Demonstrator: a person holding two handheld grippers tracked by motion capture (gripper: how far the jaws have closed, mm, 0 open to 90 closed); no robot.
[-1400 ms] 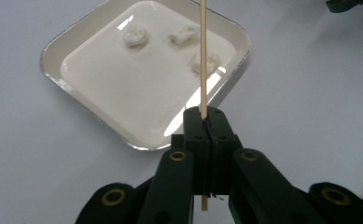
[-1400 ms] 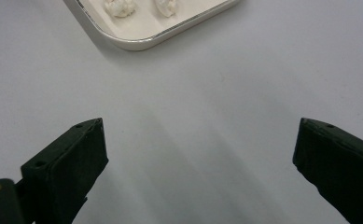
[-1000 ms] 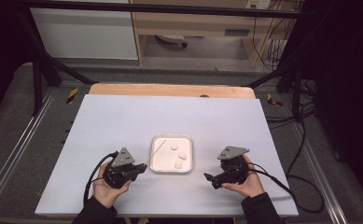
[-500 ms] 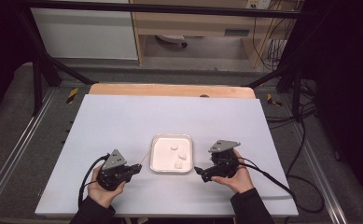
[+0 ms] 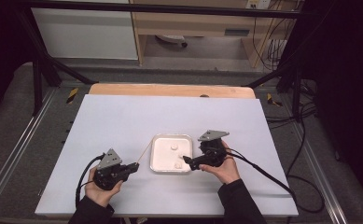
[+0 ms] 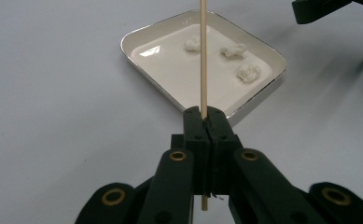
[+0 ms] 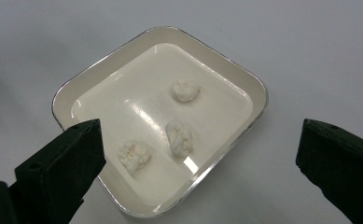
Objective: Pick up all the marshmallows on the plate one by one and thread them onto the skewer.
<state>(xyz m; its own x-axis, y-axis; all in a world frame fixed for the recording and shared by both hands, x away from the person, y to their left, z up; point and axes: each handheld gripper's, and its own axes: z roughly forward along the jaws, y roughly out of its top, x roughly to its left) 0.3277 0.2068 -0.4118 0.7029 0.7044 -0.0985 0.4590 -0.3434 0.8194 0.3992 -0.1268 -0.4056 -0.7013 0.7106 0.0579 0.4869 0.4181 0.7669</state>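
Left hand-held gripper [image 6: 206, 122] clamps a wooden skewer [image 6: 202, 56]; right hand-held gripper [image 7: 202, 154] gapes wide, empty, over the tray [image 7: 256, 86] of three white lumps [image 7: 185, 90].

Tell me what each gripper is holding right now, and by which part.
The left gripper clamps a thin wooden skewer near its lower end. The right gripper holds nothing, jaws open.
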